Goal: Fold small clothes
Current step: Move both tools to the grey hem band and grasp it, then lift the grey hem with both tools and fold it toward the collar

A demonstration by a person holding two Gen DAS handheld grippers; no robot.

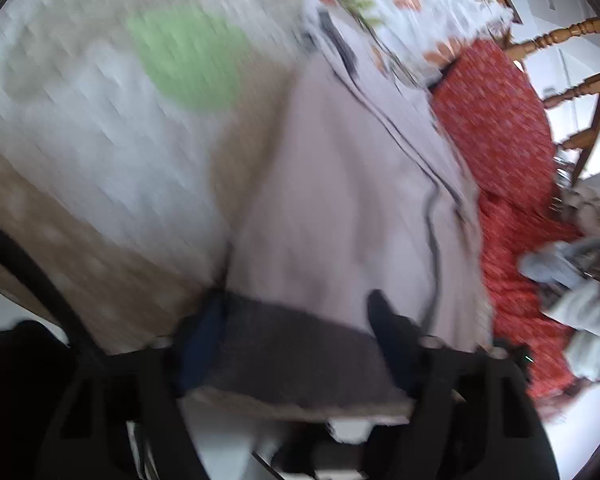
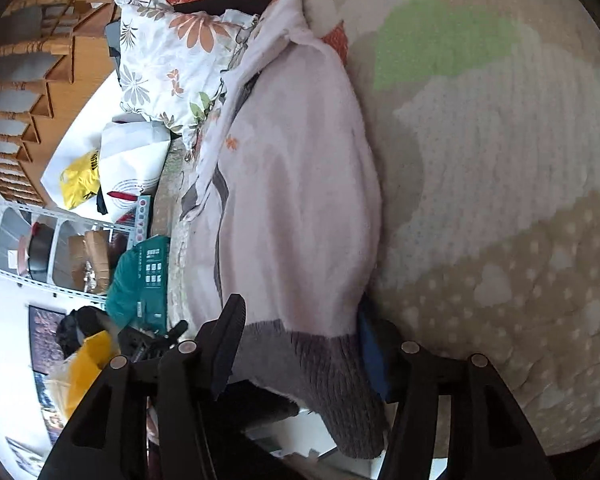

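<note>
A small pale pink garment (image 1: 340, 200) with a dark grey ribbed hem lies on a patterned blanket (image 1: 100, 152). In the left wrist view, which is motion-blurred, my left gripper (image 1: 300, 340) has the grey hem (image 1: 292, 364) between its fingers. In the right wrist view the same pink garment (image 2: 300, 184) stretches away from my right gripper (image 2: 300, 344), whose jaws stand wide with the grey hem (image 2: 324, 368) between them. Whether either pair of jaws pinches the cloth is not clear.
A red floral cloth (image 1: 500, 128) and a white flowered pillow (image 2: 168, 56) lie beyond the garment. A wooden chair (image 1: 572, 40) stands behind. White bags (image 2: 128, 160), a green box (image 2: 148, 268) and a metal shelf (image 2: 52, 252) sit beside the bed.
</note>
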